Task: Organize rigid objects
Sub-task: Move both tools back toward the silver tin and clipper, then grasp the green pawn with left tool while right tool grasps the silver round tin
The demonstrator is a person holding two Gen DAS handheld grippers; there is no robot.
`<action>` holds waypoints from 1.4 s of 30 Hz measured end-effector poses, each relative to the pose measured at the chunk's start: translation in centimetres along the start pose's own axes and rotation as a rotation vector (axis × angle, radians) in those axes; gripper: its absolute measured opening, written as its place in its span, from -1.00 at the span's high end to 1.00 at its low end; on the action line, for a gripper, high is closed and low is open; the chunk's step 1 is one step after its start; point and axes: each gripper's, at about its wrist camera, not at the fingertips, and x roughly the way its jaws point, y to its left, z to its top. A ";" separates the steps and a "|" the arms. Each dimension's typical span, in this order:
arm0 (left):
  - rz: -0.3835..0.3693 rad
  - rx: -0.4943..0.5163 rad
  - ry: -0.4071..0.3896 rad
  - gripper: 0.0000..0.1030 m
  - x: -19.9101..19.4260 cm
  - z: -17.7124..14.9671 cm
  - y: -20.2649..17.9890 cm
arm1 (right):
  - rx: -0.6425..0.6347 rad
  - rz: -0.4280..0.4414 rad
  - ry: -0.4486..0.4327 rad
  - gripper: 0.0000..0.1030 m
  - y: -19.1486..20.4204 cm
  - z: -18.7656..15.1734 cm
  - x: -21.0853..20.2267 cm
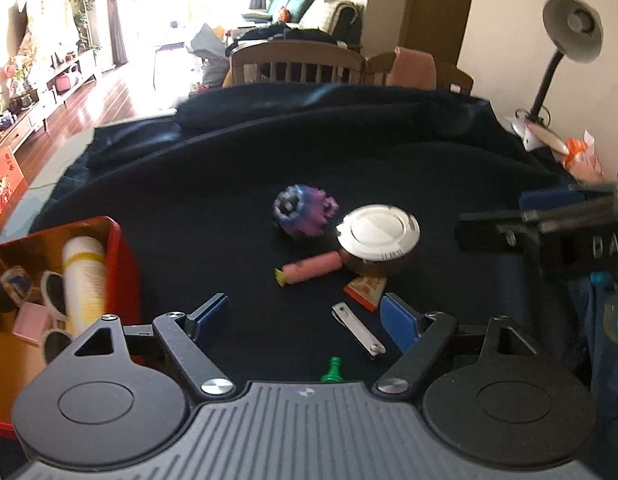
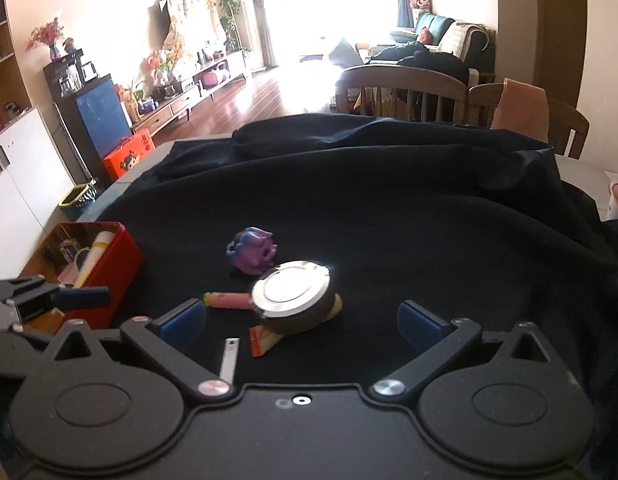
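On the black cloth (image 1: 349,160) lie a purple-blue knobbly toy (image 1: 303,214), a round tin with a silver lid (image 1: 379,238), a pink tube (image 1: 311,268), an orange-white packet (image 1: 367,290), metal nail clippers (image 1: 359,330) and a green pawn (image 1: 332,372). My left gripper (image 1: 307,320) is open above the clippers, nothing between its blue pads. The right gripper (image 2: 303,326) is open too, hovering just in front of the tin (image 2: 293,294) and packet (image 2: 265,340). The toy (image 2: 251,252) sits behind the tin. A red tin box (image 1: 121,264) stands at the left, holding a white tube and sunglasses.
The right gripper's body (image 1: 549,232) enters the left wrist view at the right edge. The left gripper (image 2: 49,300) shows beside the red box (image 2: 117,264). A desk lamp (image 1: 571,36) stands at the back right. Wooden chairs (image 2: 405,92) line the table's far side.
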 end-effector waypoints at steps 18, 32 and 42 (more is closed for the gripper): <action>0.058 0.012 0.129 -0.60 4.0 -3.7 -0.4 | -0.239 0.069 0.065 -0.97 0.8 0.5 6.0; -0.001 0.080 0.119 0.26 3.7 -4.3 -1.9 | -0.262 0.067 0.083 -0.79 1.5 0.6 8.3; -0.021 0.082 0.117 0.67 3.8 -4.2 -2.4 | -0.269 0.026 0.087 -0.47 1.9 0.6 9.1</action>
